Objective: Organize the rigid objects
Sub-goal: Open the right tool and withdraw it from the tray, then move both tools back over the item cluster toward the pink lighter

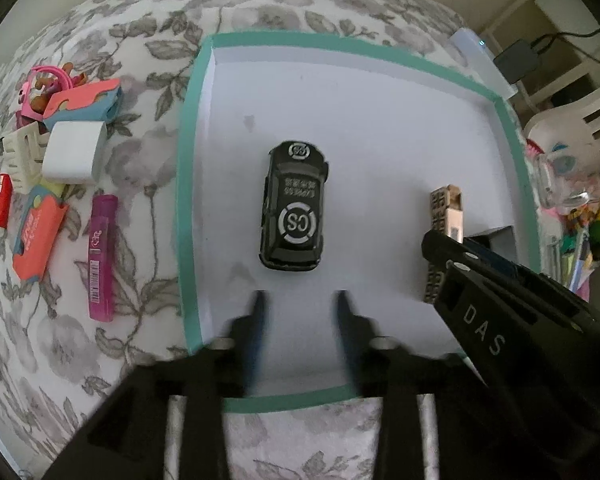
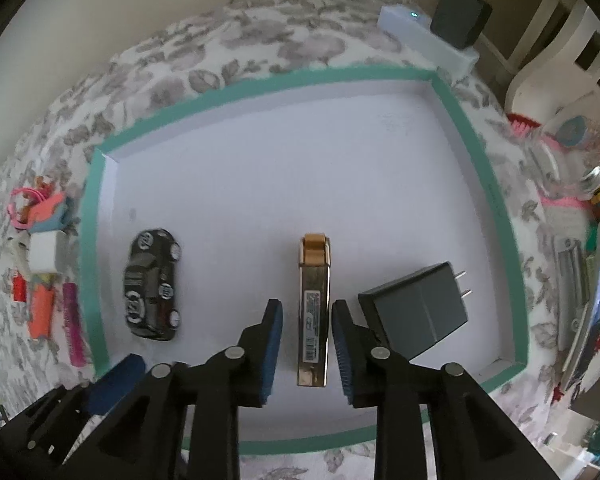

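Note:
A white tray with a teal rim (image 1: 188, 184) (image 2: 94, 248) lies on a flowered cloth. A black toy car (image 1: 294, 206) (image 2: 154, 286) rests on the tray floor just ahead of my left gripper (image 1: 300, 300), which is open with nothing between its fingers. A slim gold box (image 2: 314, 308) (image 1: 446, 208) lies in the tray between the blue pads of my right gripper (image 2: 307, 312). A gap shows beside the box, so that gripper is open. A black plug-in charger (image 2: 416, 312) lies in the tray to the right of the box.
Left of the tray lie a purple tube (image 1: 100, 256), a white box (image 1: 74, 152), orange-and-blue packs (image 1: 36, 236) and a red item (image 1: 0, 204). Colourful clutter (image 1: 572, 196) crowds the right side. A white device (image 2: 424, 36) sits behind the tray.

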Available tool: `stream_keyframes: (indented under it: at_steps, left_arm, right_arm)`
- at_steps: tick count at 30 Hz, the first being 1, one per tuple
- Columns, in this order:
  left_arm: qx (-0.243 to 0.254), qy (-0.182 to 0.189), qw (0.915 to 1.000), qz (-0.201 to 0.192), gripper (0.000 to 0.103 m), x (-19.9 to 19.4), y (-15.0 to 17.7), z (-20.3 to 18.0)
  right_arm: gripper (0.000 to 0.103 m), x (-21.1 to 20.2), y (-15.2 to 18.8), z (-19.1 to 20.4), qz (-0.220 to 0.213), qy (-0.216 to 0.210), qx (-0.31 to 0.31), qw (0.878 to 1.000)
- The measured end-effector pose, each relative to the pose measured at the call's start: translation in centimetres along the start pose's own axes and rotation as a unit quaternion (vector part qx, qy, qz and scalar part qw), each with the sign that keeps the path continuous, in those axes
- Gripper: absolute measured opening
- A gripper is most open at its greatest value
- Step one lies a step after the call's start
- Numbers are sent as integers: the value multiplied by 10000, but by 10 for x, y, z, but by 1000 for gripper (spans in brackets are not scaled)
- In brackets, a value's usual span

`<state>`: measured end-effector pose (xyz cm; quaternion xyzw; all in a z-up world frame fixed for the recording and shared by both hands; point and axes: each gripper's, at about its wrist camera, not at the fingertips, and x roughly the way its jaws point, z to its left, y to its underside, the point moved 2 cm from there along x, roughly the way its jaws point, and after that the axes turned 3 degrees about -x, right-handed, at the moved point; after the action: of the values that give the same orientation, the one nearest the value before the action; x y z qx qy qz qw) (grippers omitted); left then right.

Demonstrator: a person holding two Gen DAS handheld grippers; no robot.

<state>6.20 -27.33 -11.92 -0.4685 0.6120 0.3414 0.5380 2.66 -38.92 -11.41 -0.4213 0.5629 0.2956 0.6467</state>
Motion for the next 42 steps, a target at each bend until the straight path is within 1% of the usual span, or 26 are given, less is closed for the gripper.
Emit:
stream_keyframes:
  at_steps: [2, 4, 6, 8, 11, 12, 14, 15, 16, 17, 18, 20, 22, 23, 26, 28, 30, 33, 35, 36, 37, 42]
  left_arm:
    - [10, 1, 10000, -59, 47, -6, -1, 1]
    - [23, 62, 9999, -128, 50, -14, -1, 1]
    - [-13, 134, 9997, -219, 60, -23, -3, 3]
    - [-70, 163, 9992, -350, 64, -34, -5, 7]
    - [-203, 121, 9981, -560, 67, -47, -9, 14]
    - [-276, 84, 9975, -652, 68, -53, -12, 19]
    - [-412, -23, 9959, -804, 69, -62, -15, 29]
    - [-522, -129, 9944, -914, 73, -66, -15, 37]
    - [-616, -205, 9930, -985, 78, -70, -16, 45]
    - [-715, -274, 9915, -1056, 89, -73, -17, 52]
    - [-807, -332, 9899, -1121, 92, -76, -17, 57]
    - [-1029, -449, 9858, -1246, 93, -80, -19, 72]
    - [-1269, -548, 9813, -1338, 97, -85, -20, 90]
    - [-1388, -568, 9791, -1375, 100, -86, -21, 99]
    - [-1771, -619, 9710, -1479, 101, -92, -22, 129]
    - [-2054, -647, 9640, -1558, 101, -96, -22, 149]
    - [-2339, -652, 9560, -1648, 101, -100, -20, 172]
    - [-2666, -721, 9436, -1825, 101, -110, -16, 204]
    - [-2808, -770, 9374, -1910, 102, -114, -14, 219]
    - [-2917, -844, 9324, -1962, 102, -116, -11, 231]
    - [-2977, -919, 9294, -1980, 102, -116, -10, 237]
    - [-3070, -1125, 9251, -1933, 102, -113, -9, 261]
  right_arm:
    - [29, -11, -3, 1, -133, 26, -18, 9999]
    - [30, -24, -4, 2, -314, 44, -15, 9995]
    - [30, -38, -6, 4, -493, 57, -25, 9988]
    - [30, -55, -8, 5, -700, 80, -40, 9975]
    - [30, -72, -9, 4, -973, 120, -70, 9952]
    - [29, -80, -10, 5, -1107, 137, -88, 9937]
    - [29, -87, -14, 7, -1233, 151, -124, 9922]
    - [32, -92, -14, 9, -1299, 156, -153, 9913]
    - [39, -94, -14, 12, -1353, 155, -178, 9905]
    - [57, -95, -15, 15, -1409, 155, -205, 9897]
    - [65, -95, -14, 17, -1431, 155, -222, 9893]
    - [65, -91, -15, 24, -1405, 116, -305, 9895]
    - [68, -83, -15, 29, -1324, 64, -374, 9905]
    - [73, -79, -15, 32, -1297, 38, -404, 9907]
    - [83, -68, -14, 44, -1214, -24, -518, 9913]
    - [89, -64, -13, 52, -1206, -102, -600, 9908]
    - [100, -60, -12, 63, -1208, -211, -704, 9899]
    - [102, -55, -10, 82, -1197, -362, -869, 9883]
    - [102, -52, -8, 95, -1185, -420, -998, 9870]
    - [102, -49, -7, 104, -1170, -455, -1079, 9862]
    - [102, -48, -6, 111, -1153, -484, -1137, 9856]
    - [102, -43, -1, 150, -1118, -783, -1478, 9796]
